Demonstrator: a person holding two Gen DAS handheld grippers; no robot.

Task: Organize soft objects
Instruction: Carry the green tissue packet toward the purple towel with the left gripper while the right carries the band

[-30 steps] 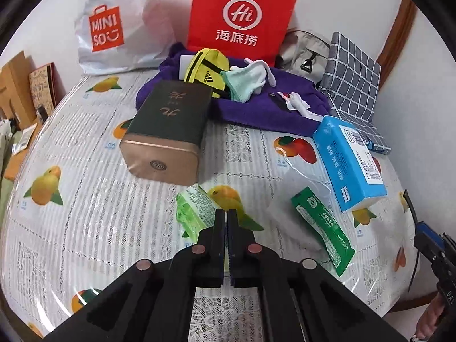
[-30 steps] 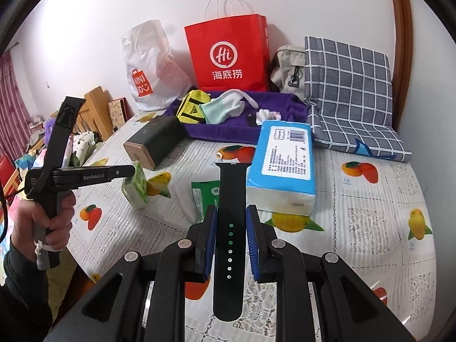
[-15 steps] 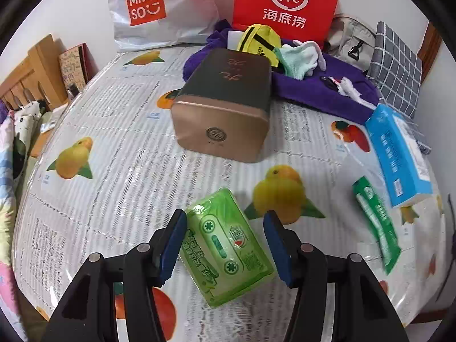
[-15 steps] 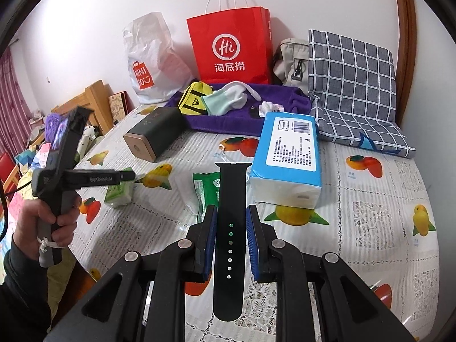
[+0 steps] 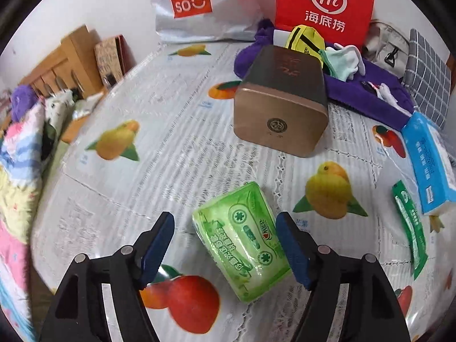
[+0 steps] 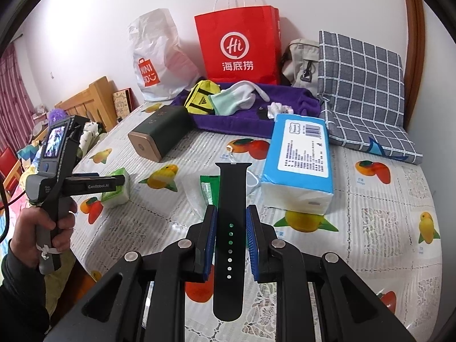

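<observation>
My left gripper stands with its jaws spread wide; they have just been opening. Between them lies the green tissue pack on the table. The right pad seems to be just against the pack's edge, the left pad is clearly apart from it, so nothing is pinched. The pack is a soft, shiny plastic pillow with a cassette drawing printed on it, and it lies a little crooked between the fingers.

My right gripper has its jaws pressed onto a black watch strap. The strap is smooth, rubber-like, long and flat, with a row of small holes, and it sticks out forward past the blue ribbed pads and also back toward the camera.

Ahead of the left gripper I see a dark box with a rounded bronze end, lying on its side. To the right of this gripper are a thin green sachet and a blue-and-white tissue pack. Far ahead lies a purple cloth with a yellow pouch and a pale glove on it. The table has a glossy cover with fruit prints and a lace pattern.

From the right wrist view, a hand grips the left device's handle at the table's left edge, and the device tilts down toward the green pack.
</observation>
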